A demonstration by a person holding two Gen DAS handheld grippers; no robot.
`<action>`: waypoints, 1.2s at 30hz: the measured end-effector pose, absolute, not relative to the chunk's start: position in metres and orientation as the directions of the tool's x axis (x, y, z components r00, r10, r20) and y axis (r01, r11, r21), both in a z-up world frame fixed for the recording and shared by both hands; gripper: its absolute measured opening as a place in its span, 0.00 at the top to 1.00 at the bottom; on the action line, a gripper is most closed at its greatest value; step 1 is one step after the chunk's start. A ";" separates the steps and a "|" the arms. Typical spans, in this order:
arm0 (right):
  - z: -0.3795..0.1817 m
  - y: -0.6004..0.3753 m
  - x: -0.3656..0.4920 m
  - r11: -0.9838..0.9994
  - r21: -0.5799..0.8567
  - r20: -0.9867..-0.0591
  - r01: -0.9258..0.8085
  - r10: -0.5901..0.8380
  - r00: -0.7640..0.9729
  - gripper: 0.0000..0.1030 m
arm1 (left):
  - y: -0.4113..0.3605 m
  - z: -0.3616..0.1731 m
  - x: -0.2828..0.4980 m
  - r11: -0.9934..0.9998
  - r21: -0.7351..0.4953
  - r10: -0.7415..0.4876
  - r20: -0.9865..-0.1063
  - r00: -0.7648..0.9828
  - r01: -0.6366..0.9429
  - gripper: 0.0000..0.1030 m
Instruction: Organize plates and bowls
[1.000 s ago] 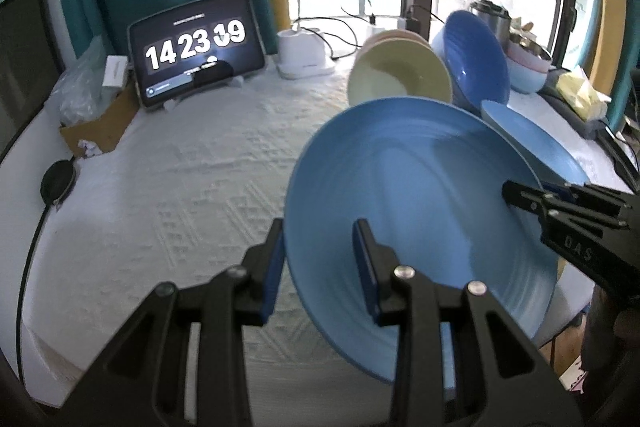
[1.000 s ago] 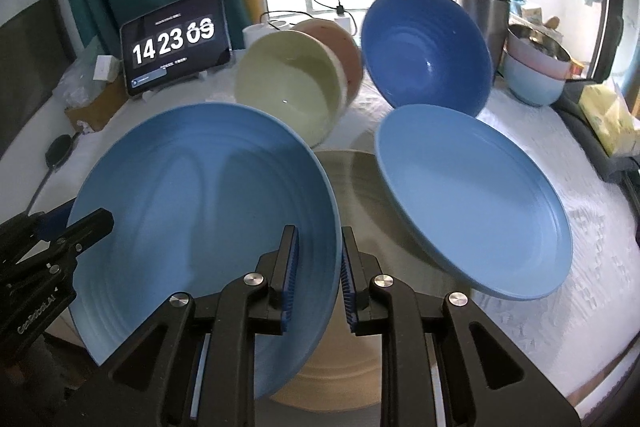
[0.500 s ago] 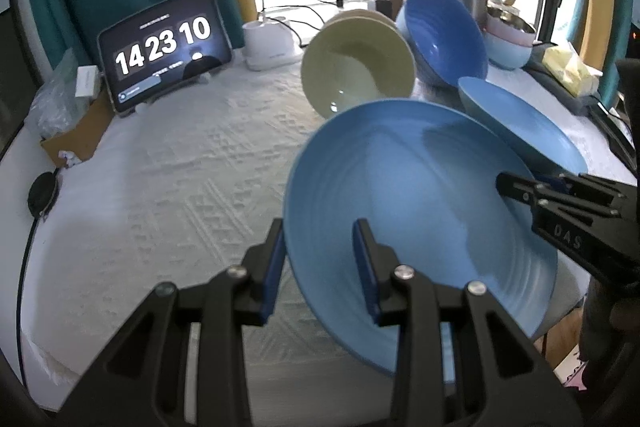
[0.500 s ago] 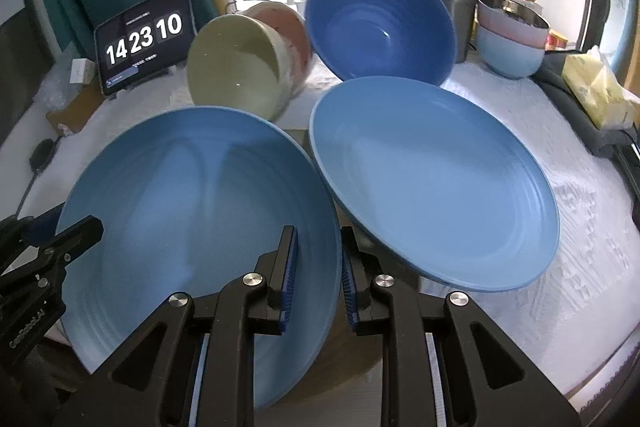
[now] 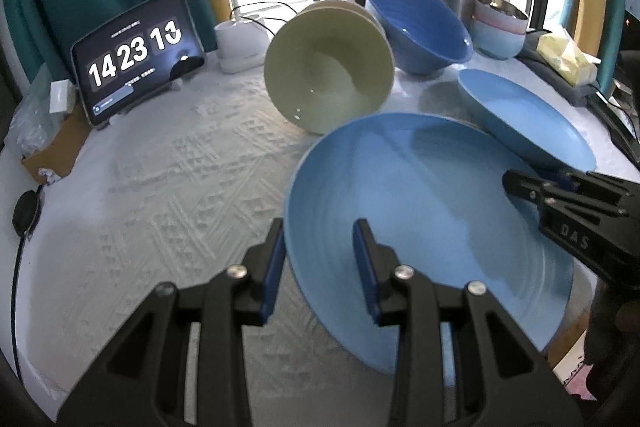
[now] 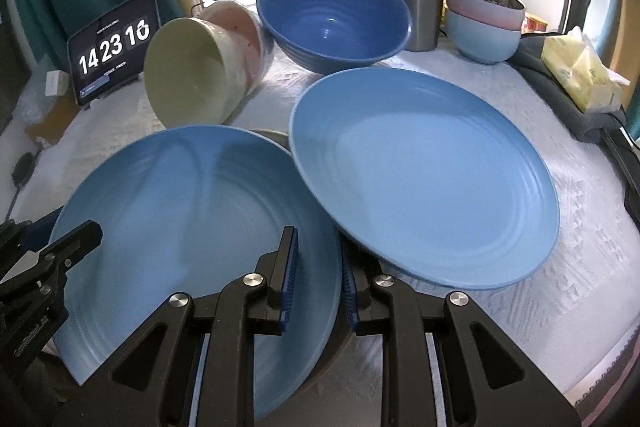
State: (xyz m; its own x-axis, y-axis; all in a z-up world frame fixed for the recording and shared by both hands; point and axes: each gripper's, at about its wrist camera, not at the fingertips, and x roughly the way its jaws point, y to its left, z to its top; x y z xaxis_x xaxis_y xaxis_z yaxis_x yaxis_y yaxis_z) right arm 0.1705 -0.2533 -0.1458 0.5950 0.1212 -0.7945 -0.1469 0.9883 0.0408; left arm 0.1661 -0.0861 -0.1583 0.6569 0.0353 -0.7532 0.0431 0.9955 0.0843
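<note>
R gripper [image 6: 316, 271] jaws pinched held plate's [image 6: 192, 227] rim; L gripper [image 6: 60, 247] gripped opposite rim. Second plate [image 6: 424, 179] lay tilted just beside, dark bowl [image 6: 332, 19] behind.

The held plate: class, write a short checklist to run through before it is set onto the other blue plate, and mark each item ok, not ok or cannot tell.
1. Left gripper grips the held plate at its rim: ok.
2. Right gripper grips the opposite rim: ok.
3. Other plate has nothing lying in it: ok.
4. Other plate lies flat on the cloth: not ok; it looks tilted, with its near edge raised.
5. Held plate touches the other plate: cannot tell; their rims overlap in the right wrist view.
6. Green bowl stands apart from the held plate: cannot tell; in the left wrist view the plate's far rim meets the bowl's lower edge.
</note>
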 end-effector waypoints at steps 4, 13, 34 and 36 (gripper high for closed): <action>-0.147 -0.252 0.172 0.989 0.036 -0.794 -0.145 0.116 0.596 0.78 | -0.085 -0.164 0.177 0.996 0.084 0.040 -0.760 0.649 0.038 0.66; -0.144 -0.256 0.177 0.991 0.063 -0.804 -0.120 0.122 0.581 0.78 | -0.084 -0.169 0.189 0.996 0.071 0.020 -0.767 0.641 0.054 0.65; -0.133 -0.250 0.140 0.997 -0.022 -0.790 -0.068 0.024 0.612 0.78 | -0.081 -0.172 0.183 0.991 -0.048 -0.114 -0.777 0.620 0.122 0.55; -0.131 -0.248 0.136 0.998 -0.042 -0.783 -0.051 -0.001 0.622 0.78 | -0.080 -0.174 0.182 0.992 -0.044 -0.110 -0.783 0.612 0.122 0.55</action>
State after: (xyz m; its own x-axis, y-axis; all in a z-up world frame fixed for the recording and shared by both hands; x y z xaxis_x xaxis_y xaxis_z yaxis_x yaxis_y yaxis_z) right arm 0.1361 -0.2481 -0.1308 0.6222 -0.0015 -0.7829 -0.0509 0.9978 -0.0424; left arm 0.1824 -0.0804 -0.1736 0.6123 -0.1101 -0.7829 0.1218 0.9916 -0.0442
